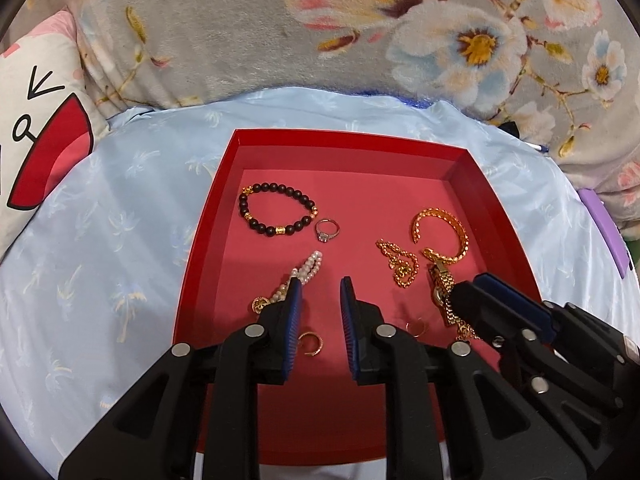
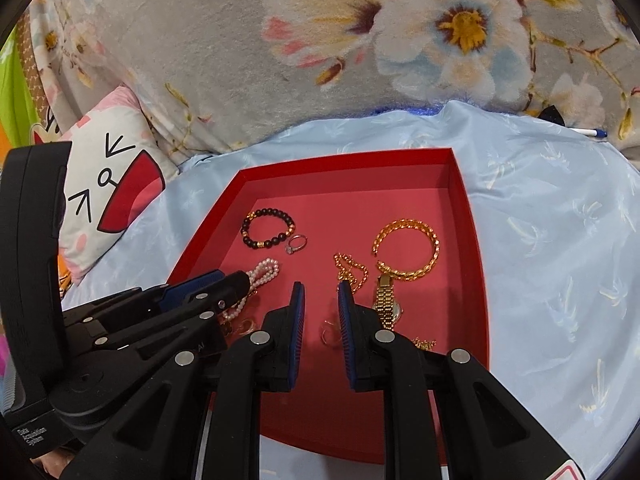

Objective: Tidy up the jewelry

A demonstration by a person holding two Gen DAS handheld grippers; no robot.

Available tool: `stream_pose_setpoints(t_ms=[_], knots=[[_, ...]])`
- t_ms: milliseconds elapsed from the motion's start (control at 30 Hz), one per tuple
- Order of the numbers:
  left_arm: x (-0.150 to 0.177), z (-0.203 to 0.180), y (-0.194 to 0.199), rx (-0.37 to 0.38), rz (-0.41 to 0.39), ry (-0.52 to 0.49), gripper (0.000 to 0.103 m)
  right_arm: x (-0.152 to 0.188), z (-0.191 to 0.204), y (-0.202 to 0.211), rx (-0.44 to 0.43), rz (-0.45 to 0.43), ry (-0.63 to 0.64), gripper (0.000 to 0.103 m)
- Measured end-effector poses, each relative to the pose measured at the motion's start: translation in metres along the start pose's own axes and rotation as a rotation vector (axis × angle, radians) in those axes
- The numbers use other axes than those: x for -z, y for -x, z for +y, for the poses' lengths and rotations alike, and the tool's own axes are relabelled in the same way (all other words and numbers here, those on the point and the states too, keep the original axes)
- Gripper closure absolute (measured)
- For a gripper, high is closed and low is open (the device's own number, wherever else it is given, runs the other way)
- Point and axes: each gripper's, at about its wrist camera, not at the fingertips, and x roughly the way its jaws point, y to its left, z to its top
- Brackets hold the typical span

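Note:
A red tray point(image 1: 344, 138) point(image 2: 464, 208) on the light blue sheet holds the jewelry: a dark bead bracelet point(image 1: 276, 210) point(image 2: 267, 227), a silver ring point(image 1: 328, 230) point(image 2: 296, 244), a pearl strand point(image 1: 308, 266) point(image 2: 264, 270), a gold chain point(image 1: 398, 262) point(image 2: 350, 266), a gold cuff point(image 1: 444, 236) point(image 2: 408, 248), a gold watch point(image 1: 442, 288) point(image 2: 387, 300) and small gold earrings point(image 1: 311, 343) point(image 2: 330, 332). My left gripper point(image 1: 321, 284) hovers open over the tray's near middle. My right gripper point(image 2: 321, 288) is open beside it, near the watch.
A floral grey blanket point(image 1: 280, 32) is bunched behind the tray. A cartoon pillow point(image 1: 36, 128) lies at the left. A purple object point(image 1: 604, 232) sits at the right edge and a pen point(image 2: 588, 132) at the far right.

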Motion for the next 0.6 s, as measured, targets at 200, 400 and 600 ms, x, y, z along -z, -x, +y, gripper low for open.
stream_pose_setpoints(t_ms=[200,400,600], knots=[[0.004,0.009,0.032,-0.109,-0.105,0.04,0.066,0.005,-0.003,0.033,0.033,-0.074,-0.01,0.083],[0.045,0.017,0.083,-0.14,-0.175,0.096,0.065,0.042,-0.001,0.083,0.1,-0.131,0.001,0.059],[0.109,0.013,0.101,-0.203,-0.162,0.091,0.065,0.091,0.0,0.109,0.163,-0.119,0.0,0.045]])
